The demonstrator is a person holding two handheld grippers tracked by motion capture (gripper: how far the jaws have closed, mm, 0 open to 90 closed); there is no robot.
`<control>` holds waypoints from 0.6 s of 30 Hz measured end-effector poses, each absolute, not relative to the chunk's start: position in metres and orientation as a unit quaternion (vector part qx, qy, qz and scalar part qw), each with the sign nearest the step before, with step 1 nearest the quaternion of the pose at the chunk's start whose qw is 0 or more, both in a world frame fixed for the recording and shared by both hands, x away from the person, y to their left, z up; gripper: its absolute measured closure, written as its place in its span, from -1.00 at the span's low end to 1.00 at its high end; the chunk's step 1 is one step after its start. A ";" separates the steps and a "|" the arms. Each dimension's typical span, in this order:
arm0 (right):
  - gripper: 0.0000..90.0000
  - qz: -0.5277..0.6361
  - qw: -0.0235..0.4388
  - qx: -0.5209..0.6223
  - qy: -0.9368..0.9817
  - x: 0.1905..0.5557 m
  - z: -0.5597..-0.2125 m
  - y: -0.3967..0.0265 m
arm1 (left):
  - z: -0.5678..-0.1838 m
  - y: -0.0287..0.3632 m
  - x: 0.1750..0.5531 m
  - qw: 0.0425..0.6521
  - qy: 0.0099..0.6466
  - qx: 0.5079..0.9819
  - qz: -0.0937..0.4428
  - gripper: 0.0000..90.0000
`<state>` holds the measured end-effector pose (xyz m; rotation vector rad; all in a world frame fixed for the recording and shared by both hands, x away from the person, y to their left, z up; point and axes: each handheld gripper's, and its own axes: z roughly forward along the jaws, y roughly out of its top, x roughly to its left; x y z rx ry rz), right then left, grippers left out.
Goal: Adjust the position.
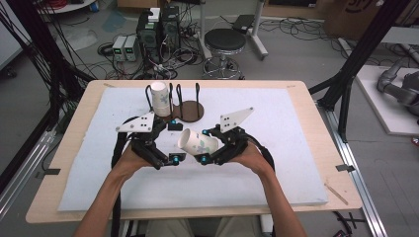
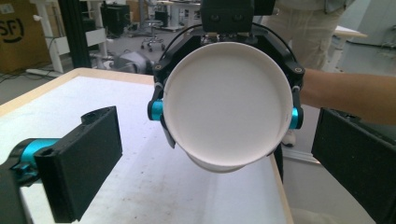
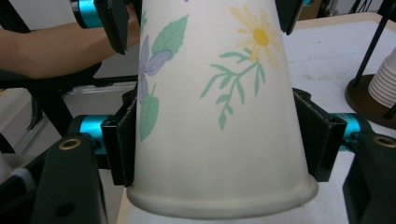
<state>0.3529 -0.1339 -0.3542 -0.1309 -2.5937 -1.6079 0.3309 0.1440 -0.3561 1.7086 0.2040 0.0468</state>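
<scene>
A paper cup printed with flowers lies on its side in the air, and my right gripper is shut on it near the rim. In the right gripper view the pads press both sides of the cup just above its rolled lip. My left gripper is open, its jaws standing on either side of the cup's narrow end. In the left gripper view the cup's white base faces the camera between and beyond the wide jaws of my left gripper. A stack of cups sits in a rod holder.
A white mat covers the wooden table. The cup stack and its brown holder base lie to the right in the right gripper view. A stool and computer boxes stand on the floor beyond the table.
</scene>
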 end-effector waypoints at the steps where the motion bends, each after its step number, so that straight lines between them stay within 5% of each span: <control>1: -0.36 -0.526 0.044 -0.043 -0.848 0.353 -0.354 -0.134 | -0.356 0.144 0.331 0.652 0.090 0.753 0.021 -0.96; 18: -0.36 -0.486 0.021 -0.050 -0.872 0.350 -0.349 -0.137 | -0.348 0.156 0.326 0.591 0.107 0.798 0.043 -0.96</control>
